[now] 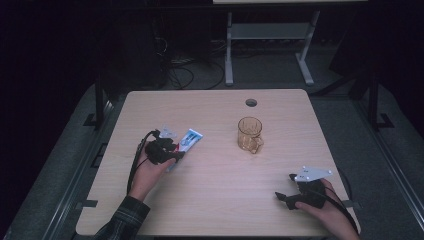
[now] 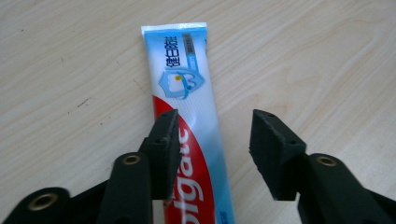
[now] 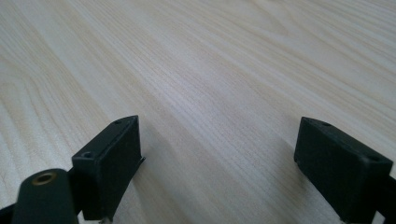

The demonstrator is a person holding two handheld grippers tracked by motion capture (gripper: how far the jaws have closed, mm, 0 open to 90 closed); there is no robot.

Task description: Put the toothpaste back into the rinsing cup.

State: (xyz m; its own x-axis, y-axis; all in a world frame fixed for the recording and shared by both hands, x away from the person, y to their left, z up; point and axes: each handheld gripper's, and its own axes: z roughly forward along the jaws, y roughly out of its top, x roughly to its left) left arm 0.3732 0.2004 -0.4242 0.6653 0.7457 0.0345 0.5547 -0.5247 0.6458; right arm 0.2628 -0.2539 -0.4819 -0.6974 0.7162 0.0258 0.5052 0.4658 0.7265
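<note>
A blue, white and red toothpaste tube [image 1: 190, 139] lies flat on the wooden table [image 1: 220, 195], left of the middle. My left gripper [image 1: 176, 150] hovers over the tube's lower end. In the left gripper view the tube [image 2: 187, 88] runs up between the spread jaws of that gripper [image 2: 215, 137]; the left jaw overlaps its red part and the right jaw stands clear of it, so nothing is pinched. My right gripper [image 1: 286, 186] rests near the front right corner, jaws wide apart. Bare wood lies between the jaws of the right gripper [image 3: 219, 154].
An amber glass mug [image 1: 249, 134] stands upright right of the middle, its handle toward the front. A round cable hole [image 1: 251, 102] sits near the far edge. Beyond the table are a dark floor, cables and a white desk frame [image 1: 270, 35].
</note>
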